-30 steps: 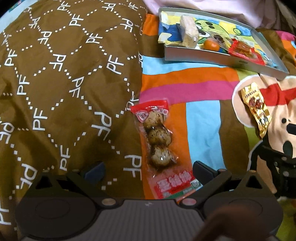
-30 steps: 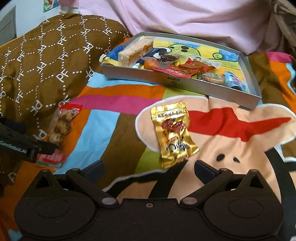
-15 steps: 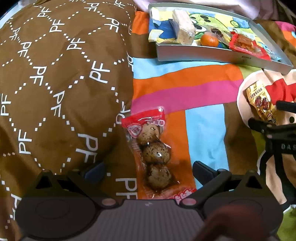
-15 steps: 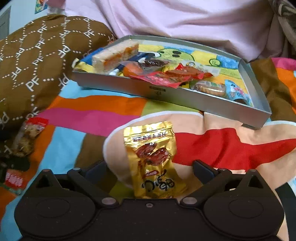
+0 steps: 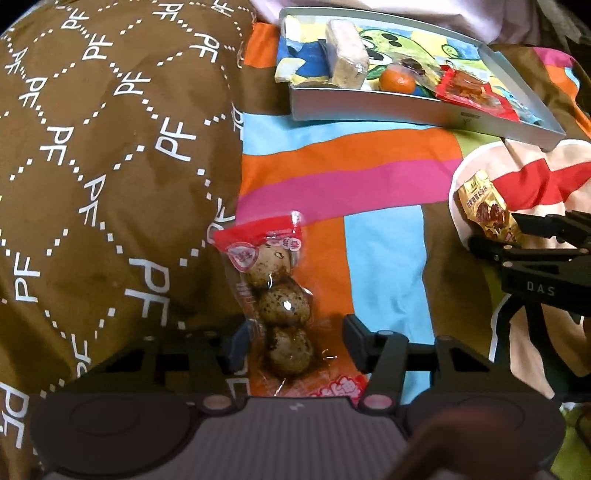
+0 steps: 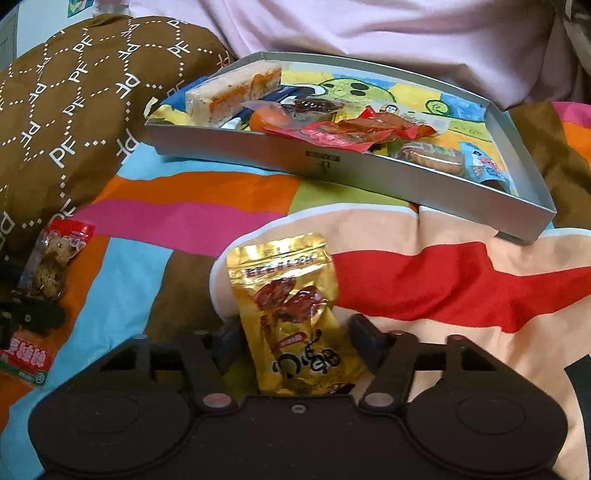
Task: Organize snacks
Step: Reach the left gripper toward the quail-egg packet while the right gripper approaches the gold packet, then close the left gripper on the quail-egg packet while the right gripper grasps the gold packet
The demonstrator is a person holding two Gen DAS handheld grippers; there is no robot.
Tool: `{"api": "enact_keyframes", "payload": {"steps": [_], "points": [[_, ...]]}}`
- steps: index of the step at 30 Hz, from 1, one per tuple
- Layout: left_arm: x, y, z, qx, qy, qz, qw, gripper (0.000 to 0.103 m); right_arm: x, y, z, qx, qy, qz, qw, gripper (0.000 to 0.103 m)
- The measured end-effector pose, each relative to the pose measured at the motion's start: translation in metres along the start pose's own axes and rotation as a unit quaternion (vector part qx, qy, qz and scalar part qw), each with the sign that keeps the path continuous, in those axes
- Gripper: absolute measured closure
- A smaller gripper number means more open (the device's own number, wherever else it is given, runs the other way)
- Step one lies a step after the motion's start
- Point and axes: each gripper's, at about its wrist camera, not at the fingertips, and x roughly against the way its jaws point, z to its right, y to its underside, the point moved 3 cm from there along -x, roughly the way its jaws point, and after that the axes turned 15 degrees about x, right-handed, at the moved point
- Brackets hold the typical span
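Note:
A clear pack of three speckled eggs point(image 5: 282, 306) with a red top lies on the striped blanket. My left gripper point(image 5: 295, 343) has its fingers drawn in against the pack's two edges. A gold snack packet point(image 6: 291, 302) lies on the cartoon print, and my right gripper point(image 6: 295, 339) is closed in on its lower half. From the left wrist view the gold packet point(image 5: 480, 206) sits at the right gripper's tips. The grey tray point(image 6: 280, 155) stands farther back, holding several snacks.
A brown patterned pillow point(image 5: 92, 166) rises at the left, touching the egg pack. In the tray point(image 5: 369, 107) lie a wrapped cake bar point(image 5: 347, 59), an orange point(image 5: 397, 79) and a red packet point(image 5: 469, 92). Pink fabric point(image 6: 369, 33) lies behind the tray.
Both grippers moved forward over their packs, and both pairs of fingers closed in from wide open onto the pack edges.

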Motion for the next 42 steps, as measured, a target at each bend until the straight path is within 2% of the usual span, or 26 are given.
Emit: {"api": "enact_keyframes", "payload": {"steps": [5,11,16,22,26,29,30,34,36,38,39,42], "points": [[0.002,0.001,0.000,0.004,0.011,-0.002,0.9999,0.047,0.005,0.001,-0.015,0.006,-0.025,-0.014,1.000,0.048],[0.005,0.003,-0.003,0.013,0.017,-0.004,0.9998,0.047,0.015,0.000,-0.037,0.007,-0.069,-0.024,0.997,0.050],[0.007,0.003,-0.007,0.026,0.006,-0.009,0.9996,0.039,0.020,-0.001,-0.046,0.013,-0.082,-0.024,0.996,0.049],[0.007,0.008,0.002,0.001,-0.013,-0.007,0.9999,0.024,0.018,0.000,-0.049,0.027,-0.071,-0.026,0.997,0.041],[0.003,0.010,0.005,-0.013,-0.020,-0.009,0.9997,0.021,0.014,0.001,-0.050,0.034,-0.072,-0.032,0.996,0.027],[0.002,0.010,0.005,-0.009,-0.018,-0.012,0.9997,0.025,0.011,0.004,-0.049,0.017,-0.086,-0.042,0.995,0.023],[0.003,0.010,0.005,-0.007,-0.011,-0.015,0.9998,0.033,0.010,0.004,-0.047,0.007,-0.090,-0.043,0.995,0.023],[0.005,0.008,0.002,0.012,0.008,-0.022,0.9996,0.037,0.011,0.005,-0.045,-0.007,-0.095,-0.045,0.994,0.024],[0.006,0.008,0.000,0.019,0.018,-0.023,0.9994,0.040,0.012,0.005,-0.046,-0.001,-0.089,-0.046,0.995,0.030],[0.007,0.007,0.000,0.024,0.028,-0.023,0.9991,0.043,0.014,0.005,-0.048,0.006,-0.086,-0.046,0.995,0.041],[0.008,0.007,0.000,0.026,0.031,-0.022,0.9990,0.047,0.015,0.005,-0.048,0.007,-0.084,-0.046,0.995,0.044],[0.009,0.007,-0.002,0.029,0.035,-0.019,0.9988,0.051,0.016,0.004,-0.049,0.007,-0.078,-0.044,0.996,0.046]]}}
